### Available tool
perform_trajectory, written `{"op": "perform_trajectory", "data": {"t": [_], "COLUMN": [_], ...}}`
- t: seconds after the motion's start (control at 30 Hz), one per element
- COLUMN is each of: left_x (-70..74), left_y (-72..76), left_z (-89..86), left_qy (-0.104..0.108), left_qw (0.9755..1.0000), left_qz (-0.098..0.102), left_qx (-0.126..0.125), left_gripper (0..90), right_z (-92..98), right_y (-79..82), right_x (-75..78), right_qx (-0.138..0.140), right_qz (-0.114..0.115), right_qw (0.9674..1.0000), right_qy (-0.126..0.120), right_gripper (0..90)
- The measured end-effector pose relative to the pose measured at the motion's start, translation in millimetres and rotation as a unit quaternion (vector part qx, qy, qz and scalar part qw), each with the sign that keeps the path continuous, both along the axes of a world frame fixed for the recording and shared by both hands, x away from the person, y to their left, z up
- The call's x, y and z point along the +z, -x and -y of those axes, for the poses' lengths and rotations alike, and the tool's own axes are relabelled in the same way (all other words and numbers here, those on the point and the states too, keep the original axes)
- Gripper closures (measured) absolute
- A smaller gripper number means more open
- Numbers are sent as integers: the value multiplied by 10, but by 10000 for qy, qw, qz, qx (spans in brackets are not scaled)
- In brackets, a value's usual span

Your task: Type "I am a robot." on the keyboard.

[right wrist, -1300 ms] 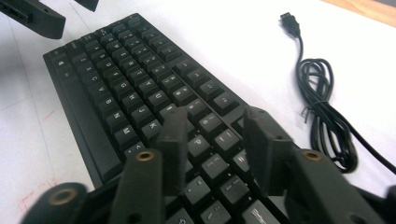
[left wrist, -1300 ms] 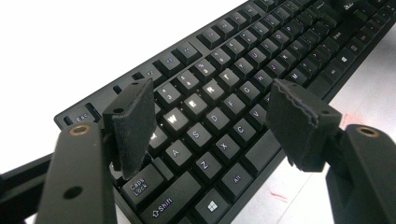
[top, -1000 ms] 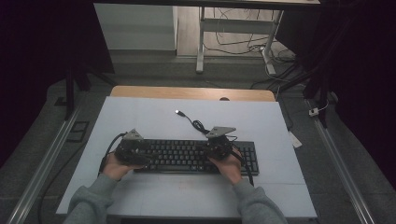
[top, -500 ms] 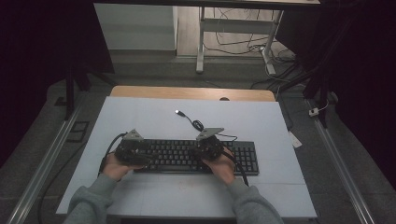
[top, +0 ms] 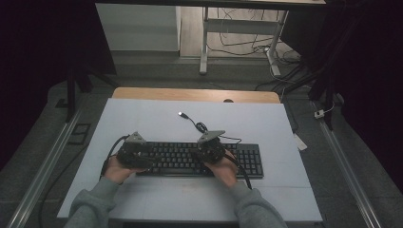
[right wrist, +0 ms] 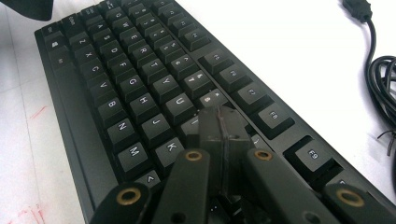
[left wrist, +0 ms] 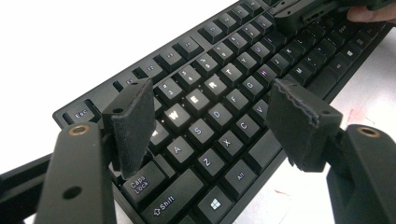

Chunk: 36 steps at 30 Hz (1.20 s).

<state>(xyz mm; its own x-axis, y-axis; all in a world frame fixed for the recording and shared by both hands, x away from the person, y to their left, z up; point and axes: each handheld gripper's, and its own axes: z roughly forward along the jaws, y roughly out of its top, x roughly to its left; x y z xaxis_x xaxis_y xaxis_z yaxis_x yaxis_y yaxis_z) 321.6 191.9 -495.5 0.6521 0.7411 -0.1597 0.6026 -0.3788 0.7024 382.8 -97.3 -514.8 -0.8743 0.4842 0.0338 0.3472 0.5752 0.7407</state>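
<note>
Black keyboard (top: 199,159) lies flat across the near middle of the white table (top: 142,118), cable (top: 202,127) curling away toward 12 o'clock. Left gripper (left wrist: 212,119) hovers over the letter keys at the 9 o'clock end, jaws spread wide, nothing between them. Right gripper (right wrist: 220,128) sits mid-keyboard, jaws pressed together, tips down among the keys beside K.
</note>
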Motion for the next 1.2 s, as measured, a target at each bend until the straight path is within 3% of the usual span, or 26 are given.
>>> {"op": "perform_trajectory", "data": {"t": [0.13, 0.3, 0.53, 0.77, 1.0, 1.2], "left_x": [2, 2, 8, 10, 5, 8], "left_y": [3, 3, 5, 9, 7, 10], "left_z": [2, 4, -18, -27, -26, -29], "left_qy": [1, -12, 17, 12, -2, 0], "left_qw": [10000, 10000, 10000, 10000, 10000, 10000], "left_qz": [5, 7, 24, 31, 26, 29], "left_qx": [5, 3, 31, 49, 63, 67], "left_gripper": [326, 326, 326, 326, 325, 324], "right_z": [-11, -1, 63, 198, 411, 579], "right_y": [6, 10, 25, 89, 173, 247], "right_x": [-22, -12, 88, 179, 180, 160], "right_qx": [-1, -9, -44, -92, -216, -339], "right_qz": [30, 44, 110, 89, 93, 118], "right_qw": [9999, 10000, 9996, 9991, 9991, 9983], "right_qy": [111, 78, -245, -416, -366, -451], "right_gripper": [900, 900, 900, 900, 900, 643]}}
